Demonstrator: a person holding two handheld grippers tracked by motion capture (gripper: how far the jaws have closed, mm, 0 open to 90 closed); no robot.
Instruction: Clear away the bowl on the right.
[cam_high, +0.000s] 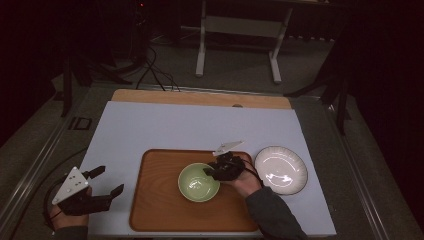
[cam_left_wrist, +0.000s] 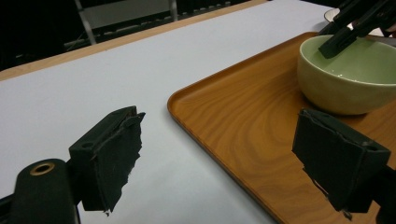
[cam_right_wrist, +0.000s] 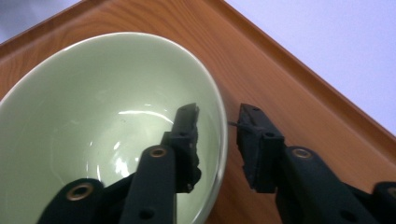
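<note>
A wooden table (cam_high: 150, 96) carries a pale sheet (cam_high: 165, 127) over most of its top. On the sheet lie a wooden tray (cam_high: 155, 200) and, just right of it, a white plate (cam_high: 281, 170).

I see a light green bowl (cam_high: 198, 182) on a brown wooden tray (cam_high: 155, 205) with wavy grain. The plate (cam_high: 281, 170) looks white, maybe with a dark edge. The mat (cam_high: 165, 125) is pale blue-white.
</note>
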